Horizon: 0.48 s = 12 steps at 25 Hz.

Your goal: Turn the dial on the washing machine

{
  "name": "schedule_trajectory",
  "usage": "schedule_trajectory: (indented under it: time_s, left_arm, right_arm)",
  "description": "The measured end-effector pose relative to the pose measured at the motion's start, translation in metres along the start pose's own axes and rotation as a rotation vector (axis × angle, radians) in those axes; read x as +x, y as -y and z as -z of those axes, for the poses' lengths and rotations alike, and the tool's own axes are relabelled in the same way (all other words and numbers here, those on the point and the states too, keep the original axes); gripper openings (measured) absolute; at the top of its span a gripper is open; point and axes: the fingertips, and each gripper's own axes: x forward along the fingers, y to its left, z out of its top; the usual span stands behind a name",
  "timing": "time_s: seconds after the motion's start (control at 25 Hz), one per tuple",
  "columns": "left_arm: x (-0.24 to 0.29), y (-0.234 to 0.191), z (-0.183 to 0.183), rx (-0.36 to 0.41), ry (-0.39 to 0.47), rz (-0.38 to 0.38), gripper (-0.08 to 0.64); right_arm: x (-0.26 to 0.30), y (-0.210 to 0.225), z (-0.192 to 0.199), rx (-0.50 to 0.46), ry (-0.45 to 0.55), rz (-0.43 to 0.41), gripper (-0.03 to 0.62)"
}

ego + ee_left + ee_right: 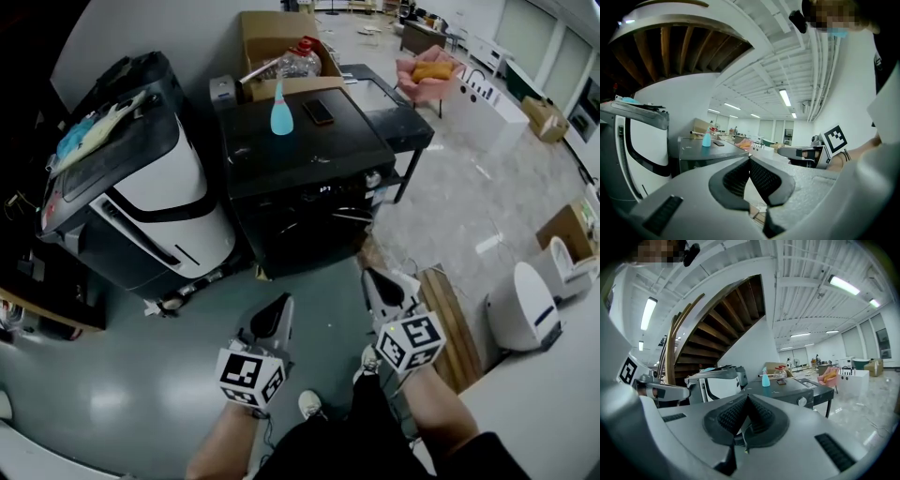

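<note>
Below the head camera, the left tongs [278,307] and the right tongs [375,281] are held over the grey floor [141,394], well apart from the black washing machine [300,159]. From the left gripper view, the tongs are pressed together, nothing between them. From the right gripper view, the tongs are together too, and the dial [802,401] shows on the machine's front.
</note>
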Motion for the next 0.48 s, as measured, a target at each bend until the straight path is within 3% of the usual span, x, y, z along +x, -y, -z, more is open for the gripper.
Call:
schedule_trajectory:
  time_s: [0.24,0.48]
  left_arm:
    - [-0.019,0.034,0.017,-0.007,-0.014,0.08,0.003]
    - [-0.029,0.065,0.019,-0.005,-0.019,0.105,0.003]
  right_arm:
    - [-0.052,-0.005,0.019,0.012,-0.029,0.079,-0.003]
    - [-0.085,-0.005,0.01,-0.007,-0.022,0.091,-0.003]
